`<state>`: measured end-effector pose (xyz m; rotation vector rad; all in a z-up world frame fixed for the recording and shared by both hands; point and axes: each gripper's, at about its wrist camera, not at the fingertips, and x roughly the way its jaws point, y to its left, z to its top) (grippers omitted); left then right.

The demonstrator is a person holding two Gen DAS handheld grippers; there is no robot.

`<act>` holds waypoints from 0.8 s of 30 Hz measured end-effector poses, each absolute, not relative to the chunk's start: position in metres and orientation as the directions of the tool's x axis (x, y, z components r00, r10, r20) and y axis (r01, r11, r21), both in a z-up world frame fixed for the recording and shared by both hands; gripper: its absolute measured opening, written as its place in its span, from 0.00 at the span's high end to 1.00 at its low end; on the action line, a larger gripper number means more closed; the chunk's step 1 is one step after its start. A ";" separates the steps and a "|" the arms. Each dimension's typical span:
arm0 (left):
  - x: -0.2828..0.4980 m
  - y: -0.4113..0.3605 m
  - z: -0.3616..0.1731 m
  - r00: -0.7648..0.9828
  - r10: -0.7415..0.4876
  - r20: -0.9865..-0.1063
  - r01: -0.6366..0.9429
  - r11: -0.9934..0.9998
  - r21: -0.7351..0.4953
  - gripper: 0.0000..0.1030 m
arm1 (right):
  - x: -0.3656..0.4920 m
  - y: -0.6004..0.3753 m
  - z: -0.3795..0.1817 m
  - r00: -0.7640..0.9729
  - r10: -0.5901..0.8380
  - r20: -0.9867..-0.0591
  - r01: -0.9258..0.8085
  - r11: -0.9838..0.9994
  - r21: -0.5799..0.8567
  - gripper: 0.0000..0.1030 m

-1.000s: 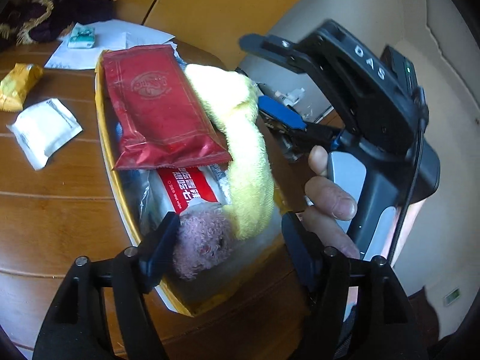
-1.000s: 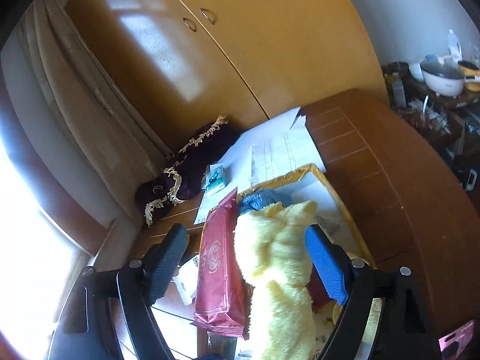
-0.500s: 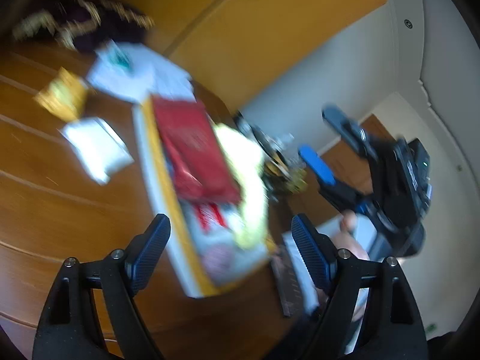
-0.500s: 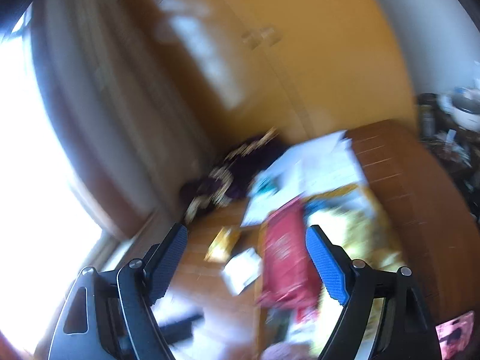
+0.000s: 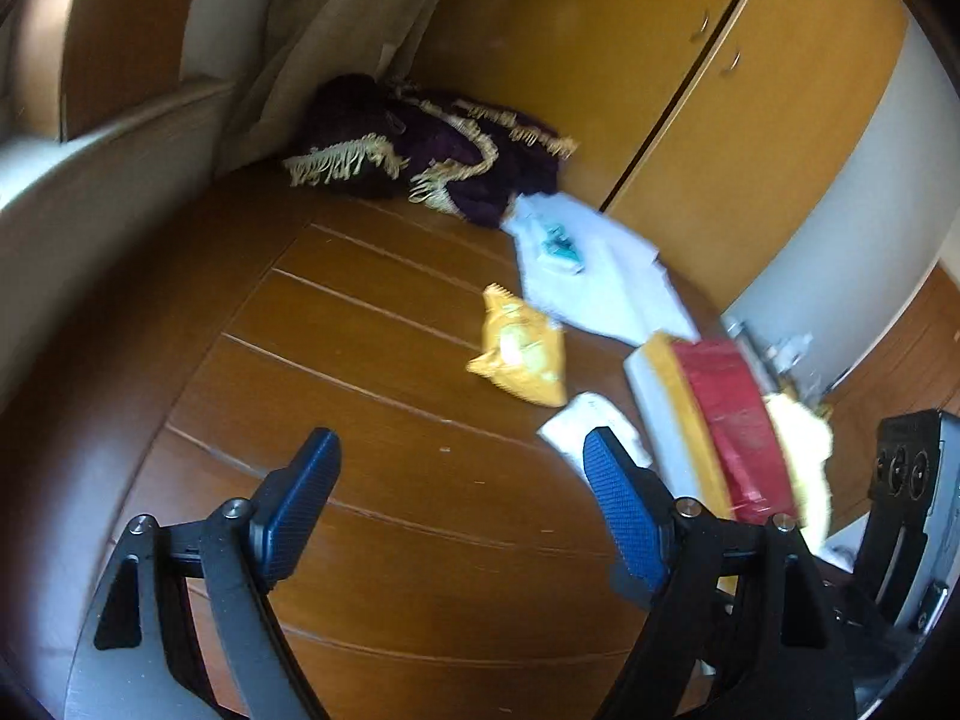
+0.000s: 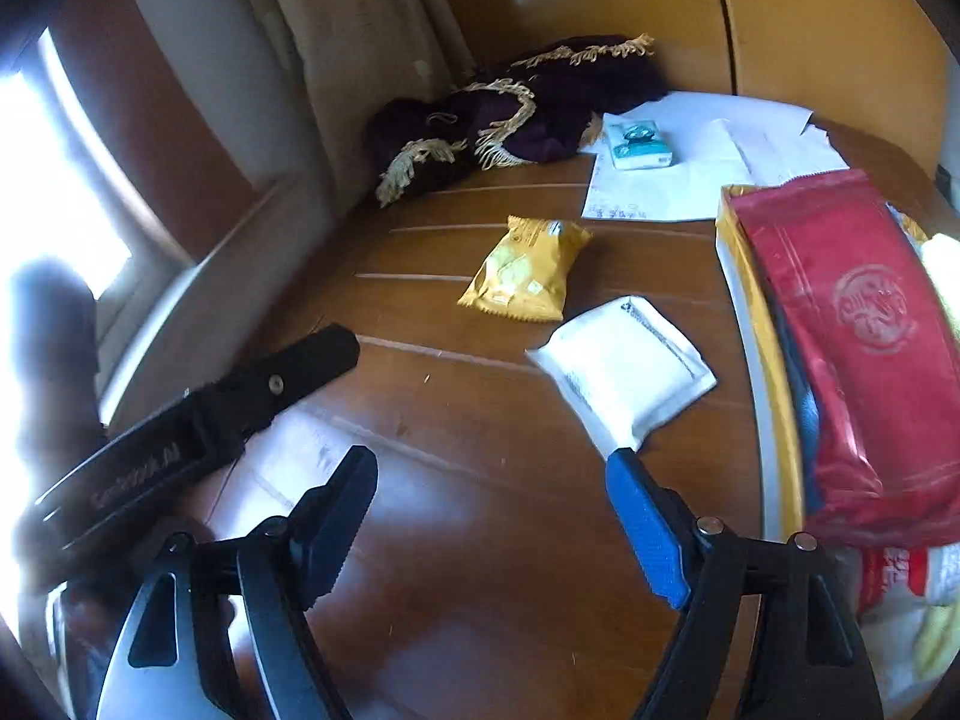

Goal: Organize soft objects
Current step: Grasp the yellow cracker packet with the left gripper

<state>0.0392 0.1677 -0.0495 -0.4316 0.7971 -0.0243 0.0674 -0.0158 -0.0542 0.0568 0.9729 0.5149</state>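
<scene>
Nearest the lens in the right wrist view, the right gripper (image 6: 492,480) hangs over the wooden table (image 6: 480,570) with its fingers spread wide and nothing between them; the blue pad of one finger (image 6: 645,525) sits just short of the near corner of a white packet (image 6: 624,372), though whether they touch I cannot tell; the left gripper (image 5: 462,498) is likewise wide apart and empty above bare wood; in the right wrist view its dark body (image 6: 198,426) lies at about 9 o'clock, carrying pale lettering too blurred to read; from the right gripper the white packet lies at roughly 1 o'clock, flat on the table, its small print illegible; a yellow snack packet (image 6: 522,270) lies just beyond it at 12 o'clock, apart from it; at 3 o'clock a yellow-rimmed tray (image 6: 756,324) holds a long red pouch (image 6: 852,348) stamped with a round emblem whose writing cannot be made out, and a pale yellow fluffy cloth (image 6: 945,264) shows at the pouch's far side; a pack with red characters (image 6: 894,570), unreadable, peeks out under the pouch's near end; farther off at 1 o'clock white papers (image 6: 708,162) carry a small teal-and-white packet (image 6: 636,147); farthest, at 12 o'clock, a dark purple cloth with gold fringe (image 6: 516,114) lies heaped by the curtain (image 6: 360,30).
</scene>
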 end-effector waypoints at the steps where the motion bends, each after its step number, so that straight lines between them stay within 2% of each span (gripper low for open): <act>1: 0.044 0.169 -0.051 0.697 -0.201 -0.688 -0.115 0.916 -0.384 0.19 | 0.069 -0.014 -0.055 0.466 0.416 -0.781 -0.384 0.890 0.245 0.22; 9: 0.063 0.169 -0.061 0.660 -0.240 -0.712 -0.088 0.916 -0.391 0.19 | 0.077 -0.007 -0.080 0.497 0.328 -0.804 -0.316 0.931 0.185 0.22; 13: 0.080 0.152 -0.052 0.663 -0.232 -0.712 -0.011 0.947 -0.320 0.19 | 0.082 -0.005 -0.087 0.507 0.317 -0.801 -0.295 0.938 0.184 0.22; 19: 0.125 0.131 -0.060 0.602 -0.283 -0.747 0.045 0.946 -0.322 0.19 | 0.080 -0.015 -0.090 0.507 0.351 -0.787 -0.286 0.930 0.231 0.22; 24: 0.156 0.117 -0.077 0.546 -0.279 -0.790 0.043 0.951 -0.306 0.19 | 0.080 -0.017 -0.092 0.518 0.354 -0.779 -0.295 0.929 0.225 0.22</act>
